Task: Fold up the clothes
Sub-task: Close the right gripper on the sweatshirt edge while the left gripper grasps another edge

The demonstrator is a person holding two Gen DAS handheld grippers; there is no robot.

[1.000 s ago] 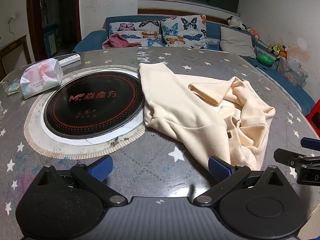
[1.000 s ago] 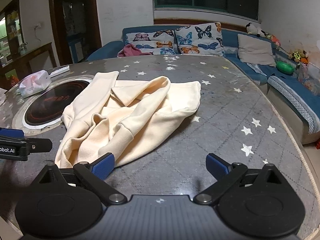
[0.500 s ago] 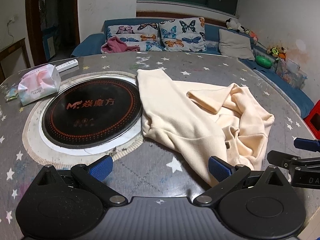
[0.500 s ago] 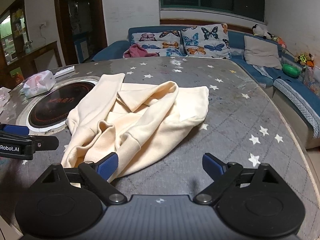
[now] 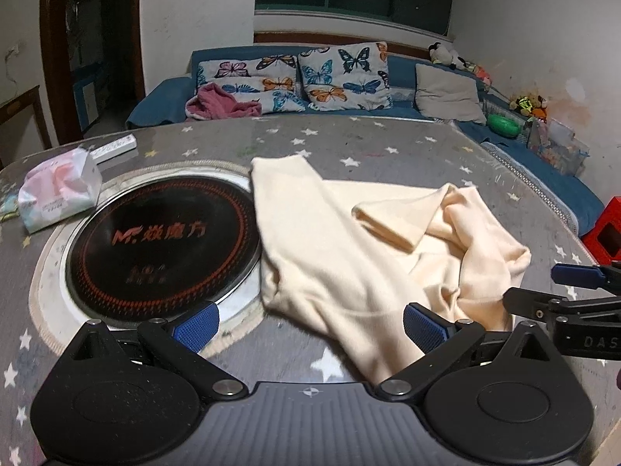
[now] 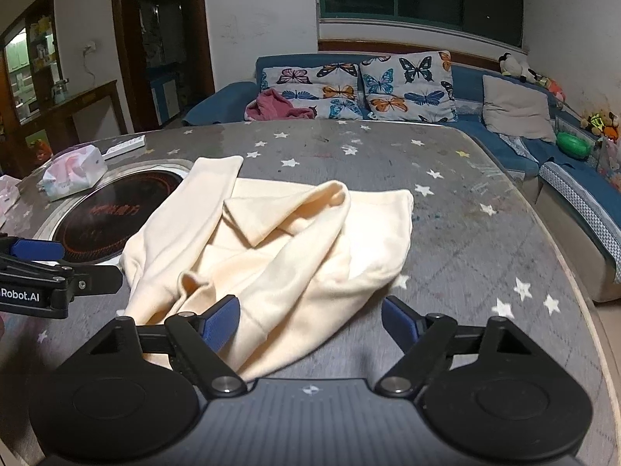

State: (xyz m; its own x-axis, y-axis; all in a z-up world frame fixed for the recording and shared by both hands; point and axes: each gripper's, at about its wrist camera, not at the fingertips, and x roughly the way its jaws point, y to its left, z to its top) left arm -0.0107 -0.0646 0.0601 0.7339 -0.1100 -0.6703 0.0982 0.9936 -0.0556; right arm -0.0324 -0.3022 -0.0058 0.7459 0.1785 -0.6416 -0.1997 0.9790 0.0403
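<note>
The cream garment (image 6: 271,248) lies crumpled mid-worktop (image 6: 465,233), its 9 o'clock edge over the hob (image 5: 163,240). The right gripper (image 6: 310,320) is closing, its fingers apparently astride the near hem; the left gripper (image 5: 308,328) gapes, empty.

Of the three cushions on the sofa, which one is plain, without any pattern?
The grey cushion at the right end; the two butterfly cushions beside it are printed.
</note>
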